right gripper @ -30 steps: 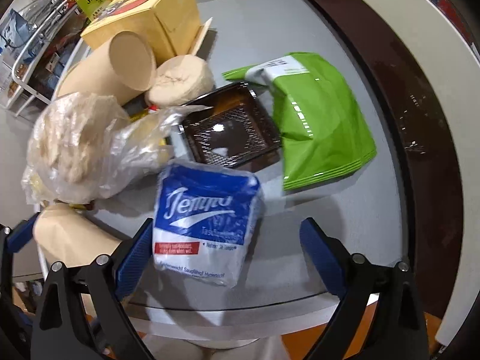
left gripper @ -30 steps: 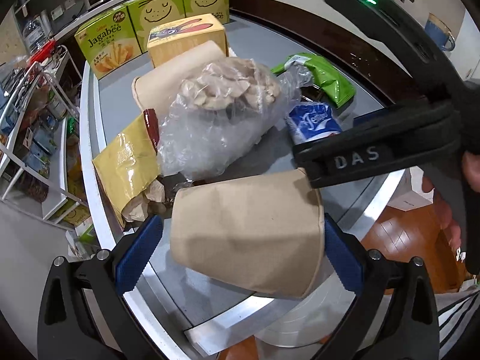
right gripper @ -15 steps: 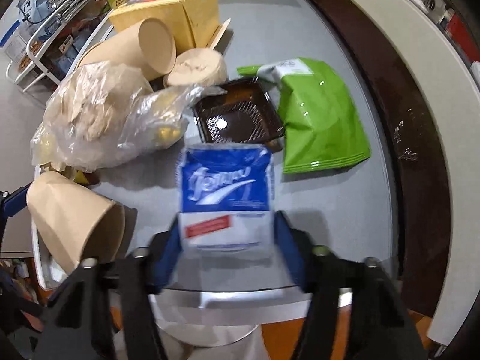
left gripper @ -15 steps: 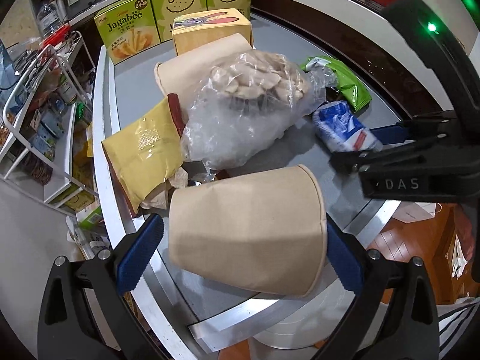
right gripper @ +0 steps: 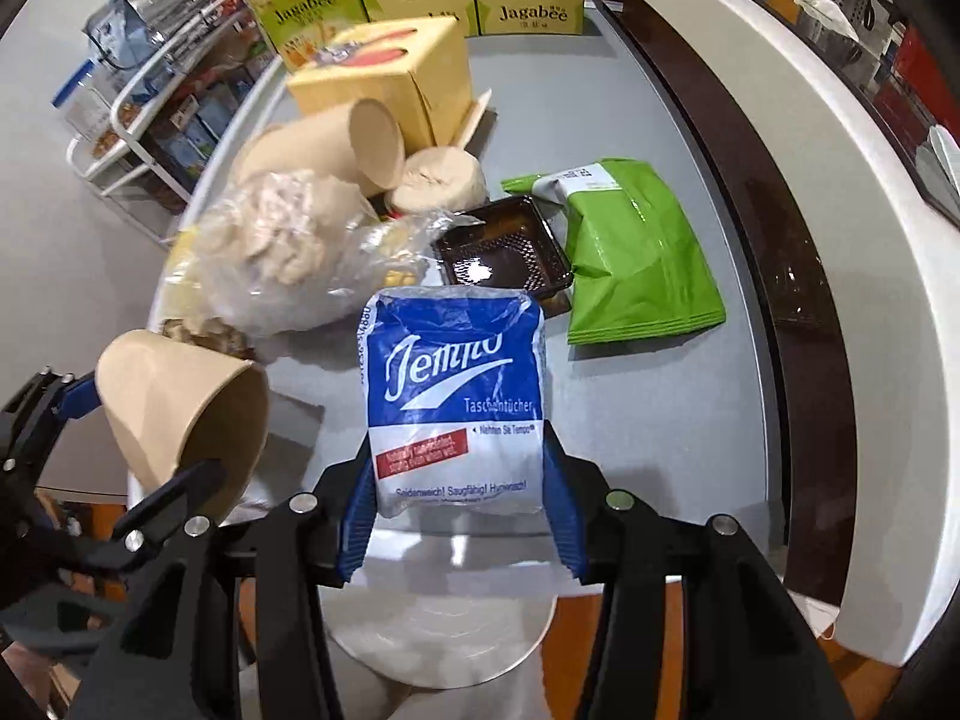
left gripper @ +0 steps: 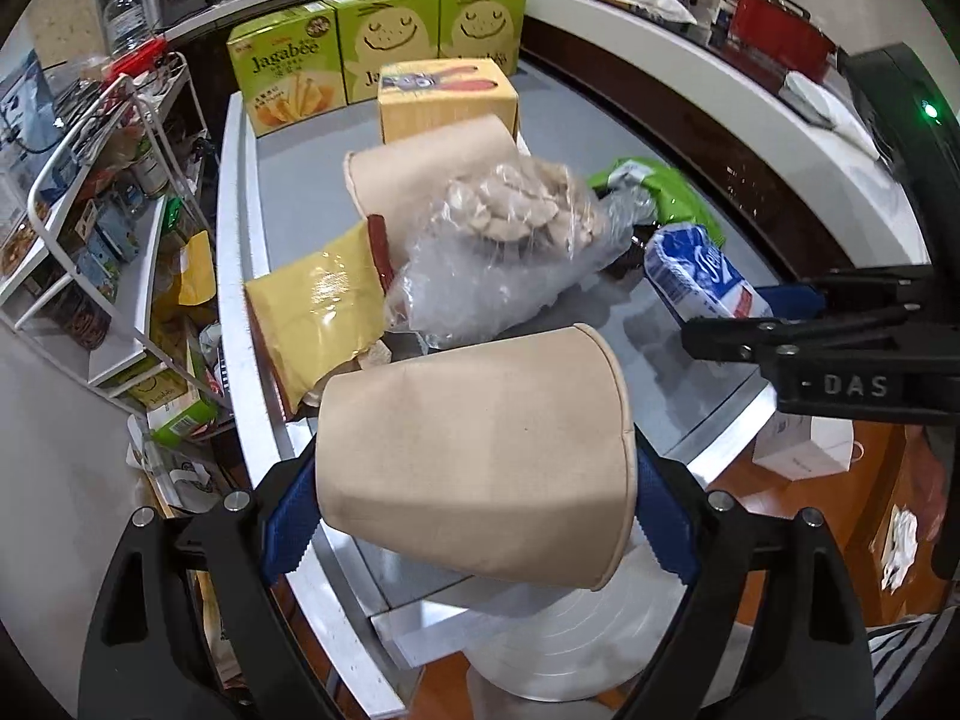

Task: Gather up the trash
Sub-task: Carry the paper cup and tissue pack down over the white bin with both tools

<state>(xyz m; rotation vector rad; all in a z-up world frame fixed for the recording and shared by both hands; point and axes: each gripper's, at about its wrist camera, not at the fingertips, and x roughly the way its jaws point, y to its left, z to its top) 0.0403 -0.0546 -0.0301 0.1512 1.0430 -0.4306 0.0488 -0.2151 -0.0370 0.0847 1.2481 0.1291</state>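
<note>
My left gripper (left gripper: 480,510) is shut on a tan paper cup (left gripper: 480,456), held on its side above the grey table's near edge; the cup also shows in the right wrist view (right gripper: 180,420). My right gripper (right gripper: 459,516) is shut on a blue and white Tempo tissue pack (right gripper: 453,396), lifted off the table; the pack also shows in the left wrist view (left gripper: 702,279). On the table lie a clear plastic bag of scraps (left gripper: 498,252), a yellow snack bag (left gripper: 312,312), a second paper cup (left gripper: 432,162), a green pouch (right gripper: 636,258) and a dark plastic tray (right gripper: 501,249).
A yellow carton (left gripper: 447,96) and three green Jagabee boxes (left gripper: 288,78) stand at the table's far end. A wire rack with goods (left gripper: 90,192) is to the left. A white counter (right gripper: 840,150) curves along the right. The grey table (right gripper: 660,420) has a metal rim.
My right gripper closed on the tissue pack and lifted it off the table. My left gripper rose and drew back with the cup still held.
</note>
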